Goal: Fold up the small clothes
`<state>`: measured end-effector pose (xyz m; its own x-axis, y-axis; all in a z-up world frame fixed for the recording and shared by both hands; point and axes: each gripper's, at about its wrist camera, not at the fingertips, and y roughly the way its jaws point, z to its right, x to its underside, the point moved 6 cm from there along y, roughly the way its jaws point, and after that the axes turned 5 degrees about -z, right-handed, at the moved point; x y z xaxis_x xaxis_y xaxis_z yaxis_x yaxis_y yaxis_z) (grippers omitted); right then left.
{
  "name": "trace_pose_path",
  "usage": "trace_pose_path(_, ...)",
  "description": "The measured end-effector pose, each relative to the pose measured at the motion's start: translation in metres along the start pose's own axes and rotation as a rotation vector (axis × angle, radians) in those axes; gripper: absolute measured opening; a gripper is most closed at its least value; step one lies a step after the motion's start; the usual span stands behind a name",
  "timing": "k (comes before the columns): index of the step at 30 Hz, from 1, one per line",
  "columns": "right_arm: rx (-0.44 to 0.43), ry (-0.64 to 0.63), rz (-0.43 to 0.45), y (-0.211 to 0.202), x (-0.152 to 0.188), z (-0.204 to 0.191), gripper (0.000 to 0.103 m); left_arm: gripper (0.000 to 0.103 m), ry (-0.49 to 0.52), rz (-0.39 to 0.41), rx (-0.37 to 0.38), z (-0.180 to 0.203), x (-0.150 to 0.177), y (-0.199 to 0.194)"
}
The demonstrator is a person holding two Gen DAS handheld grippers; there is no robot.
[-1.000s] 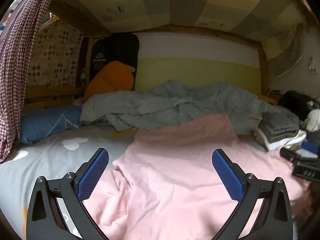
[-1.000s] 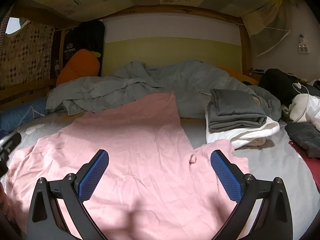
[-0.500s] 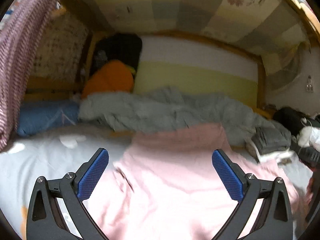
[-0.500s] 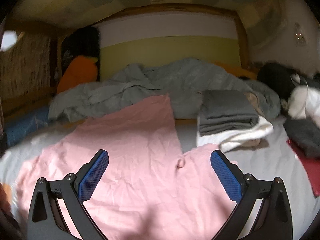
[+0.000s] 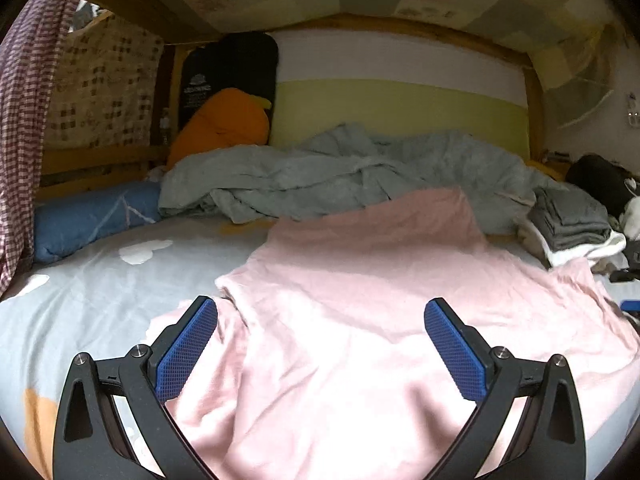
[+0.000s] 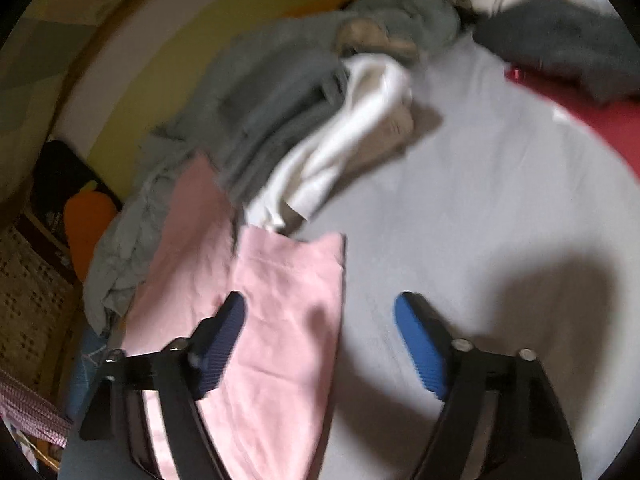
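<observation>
Right tongs (image 6: 320, 320) closing, pink shirt (image 6: 288, 280) sleeve edge between pads, not yet pinched; bite deeper past hem; left tongs (image 5: 320, 340) wide, empty; lower onto near-left sleeve.

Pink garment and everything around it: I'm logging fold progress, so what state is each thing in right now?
Pink garment: spread flat on the bed, unfolded, wrinkled.
Left gripper: open over the garment, gripping nothing.
Right gripper: jaws closing over the garment's sleeve edge, pads not yet pressing.
Grey and white clothes: folded, stacked.
Grey duvet: rumpled at the headboard.
Bedsheet: bare, smooth.
</observation>
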<state>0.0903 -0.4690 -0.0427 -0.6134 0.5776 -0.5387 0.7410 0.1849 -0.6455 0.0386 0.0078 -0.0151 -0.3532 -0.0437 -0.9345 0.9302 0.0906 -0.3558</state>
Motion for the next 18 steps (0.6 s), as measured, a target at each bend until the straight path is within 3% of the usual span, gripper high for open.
trace_pose_path(3, 0.03, -0.078, 0.001, 0.02, -0.011, -0.011, 0.076, 0.103, 0.021, -0.002, 0.007, 0.004, 0.002, 0.0)
trace_pose_path(6, 0.038, -0.177, -0.054, 0.043, -0.014, -0.02, 0.076, 0.103, 0.033, -0.009, 0.005, 0.007, 0.003, 0.001)
trace_pose_path(7, 0.024, -0.185, -0.065, 0.045, -0.017, -0.021, 0.072, 0.103, 0.032, -0.011, 0.003, 0.007, 0.003, 0.001)
trace_pose_path(9, 0.033, -0.168, -0.084, 0.049, -0.019, -0.012, 0.031, 0.103, 0.027, -0.015, -0.007, 0.005, 0.002, 0.002)
trace_pose_path(10, 0.027, -0.141, -0.093, 0.049, -0.019, -0.006, 0.006, 0.103, 0.024, -0.018, -0.016, 0.005, 0.002, 0.003)
trace_pose_path(12, -0.041, -0.059, -0.082, 0.039, -0.021, 0.002, 0.004, 0.103, 0.025, -0.023, -0.018, 0.005, 0.001, 0.005)
trace_pose_path(18, -0.013, -0.103, 0.166, -0.045, -0.026, -0.01, 0.004, 0.103, 0.011, -0.015, -0.031, 0.003, 0.0, 0.005)
